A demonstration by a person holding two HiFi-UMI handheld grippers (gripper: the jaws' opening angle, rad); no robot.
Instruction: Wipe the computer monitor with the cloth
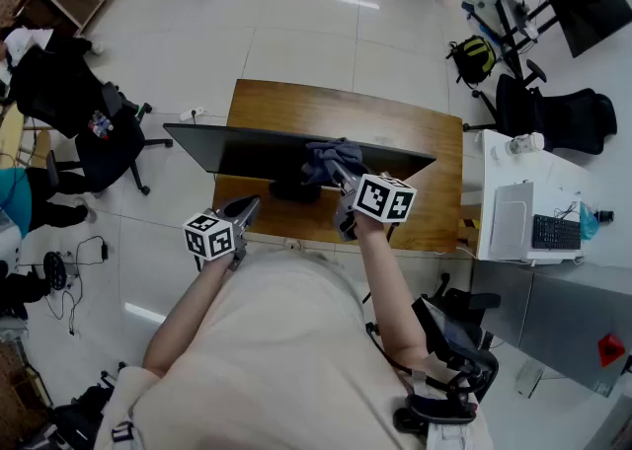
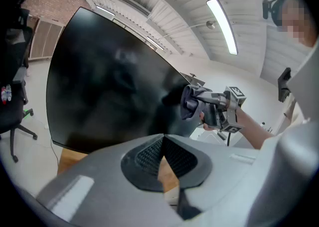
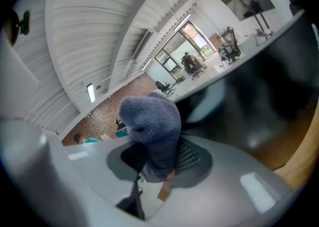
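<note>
1. A person stands at a wooden desk (image 1: 400, 122) with a two-jaw gripper in each hand, facing a dark, unlit computer monitor (image 1: 247, 150) that stands on it.
2. The right gripper (image 1: 338, 174) reaches forward to the monitor's top edge, right of its middle. Its jaws are clamped on a bunched grey-blue cloth (image 1: 331, 155), as the right gripper view shows, with the wad bulging out past the jaw tips.
3. The cloth sits against the monitor – from the head view it drapes over the top edge, and from the left gripper view it presses on the black screen face.
4. The left gripper (image 1: 245, 211) is held lower and to the left, over the desk's near edge and apart from the monitor. Its jaws are brought together at the tips with nothing between them, and they point at the screen.
5. The screen fills most of the left gripper view, with dim reflections on its glossy surface.
6. Around the desk – a pale tiled floor (image 1: 296, 34), a black office chair (image 1: 94, 127) at the left, and a white desk (image 1: 523, 187) at the right carrying a keyboard (image 1: 556, 232).
</note>
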